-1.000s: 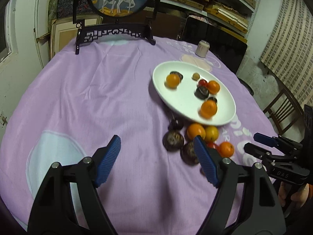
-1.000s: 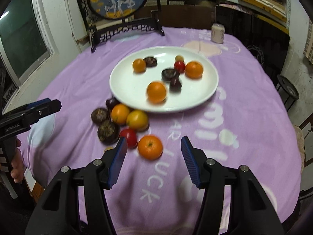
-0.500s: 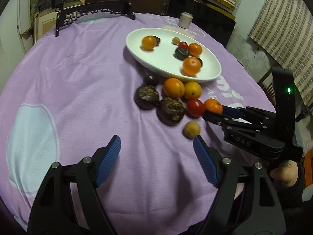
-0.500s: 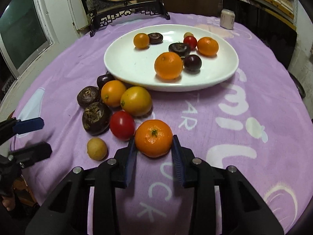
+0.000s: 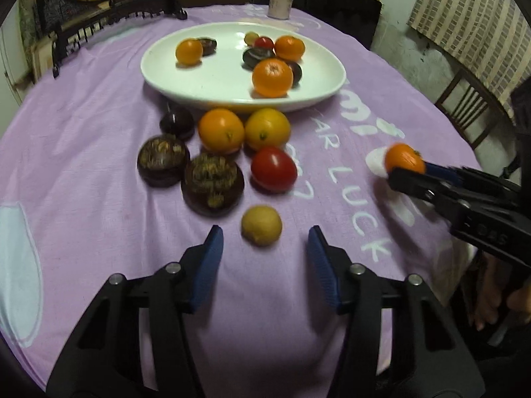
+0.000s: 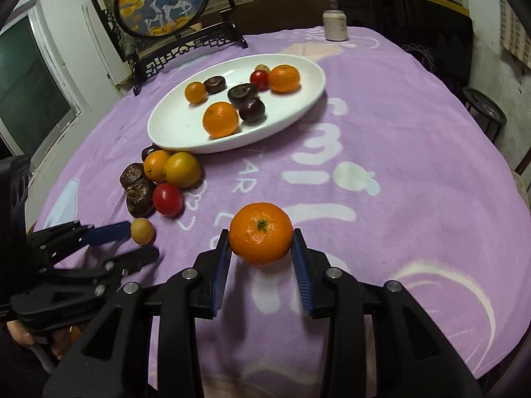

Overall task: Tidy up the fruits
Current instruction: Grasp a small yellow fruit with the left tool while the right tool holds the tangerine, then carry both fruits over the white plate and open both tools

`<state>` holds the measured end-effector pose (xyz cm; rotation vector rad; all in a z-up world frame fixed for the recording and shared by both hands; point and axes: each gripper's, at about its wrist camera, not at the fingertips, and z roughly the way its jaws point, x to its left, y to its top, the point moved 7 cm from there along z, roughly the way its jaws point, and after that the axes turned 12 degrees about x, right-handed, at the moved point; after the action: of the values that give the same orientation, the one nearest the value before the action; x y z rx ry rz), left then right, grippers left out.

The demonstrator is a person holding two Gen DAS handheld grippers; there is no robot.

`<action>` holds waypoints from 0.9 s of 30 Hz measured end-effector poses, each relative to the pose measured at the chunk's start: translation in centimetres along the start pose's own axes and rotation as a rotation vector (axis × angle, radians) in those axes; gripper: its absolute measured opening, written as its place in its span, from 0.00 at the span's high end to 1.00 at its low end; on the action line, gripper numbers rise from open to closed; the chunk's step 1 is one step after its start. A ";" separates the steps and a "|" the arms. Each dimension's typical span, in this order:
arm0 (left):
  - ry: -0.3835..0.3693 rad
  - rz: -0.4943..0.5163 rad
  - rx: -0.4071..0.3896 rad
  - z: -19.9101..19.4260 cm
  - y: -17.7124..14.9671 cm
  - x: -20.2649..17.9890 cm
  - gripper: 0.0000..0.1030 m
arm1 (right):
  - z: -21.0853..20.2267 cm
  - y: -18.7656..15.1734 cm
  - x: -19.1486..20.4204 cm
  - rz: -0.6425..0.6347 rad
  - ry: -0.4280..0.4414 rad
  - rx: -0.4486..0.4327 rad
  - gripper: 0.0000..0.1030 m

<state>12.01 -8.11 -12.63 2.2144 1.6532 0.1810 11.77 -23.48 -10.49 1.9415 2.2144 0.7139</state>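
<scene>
Jaws of the right gripper [image 6: 260, 248] were clamped on a mandarin [image 6: 261, 233], which was held above the purple tablecloth [image 6: 398, 152], near the camera and well apart from the white plate [image 6: 172, 129]. Jaws of the left gripper [image 5: 264, 258] were spread apart, with a small tan fruit [image 5: 261, 225] just ahead of the gap. 1 red tomato [image 5: 273, 169] and 2 dark fruits [image 5: 212, 184] were noted beside the plate.
</scene>
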 end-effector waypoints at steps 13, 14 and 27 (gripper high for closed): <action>-0.033 -0.011 0.000 -0.8 -0.3 -0.1 0.76 | -0.4 -0.3 1.0 -0.025 0.023 -0.004 0.64; -0.038 -0.011 -0.003 -0.9 -0.4 0.0 0.76 | -0.4 -0.3 1.2 -0.028 0.021 -0.003 0.64; -0.052 -0.050 -0.087 -4.3 4.1 4.4 0.76 | 0.3 3.6 2.4 -0.055 0.006 -0.009 0.64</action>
<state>15.62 -3.98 -7.66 2.0950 1.6394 0.1770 14.73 -20.84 -8.69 1.8689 2.2548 0.7217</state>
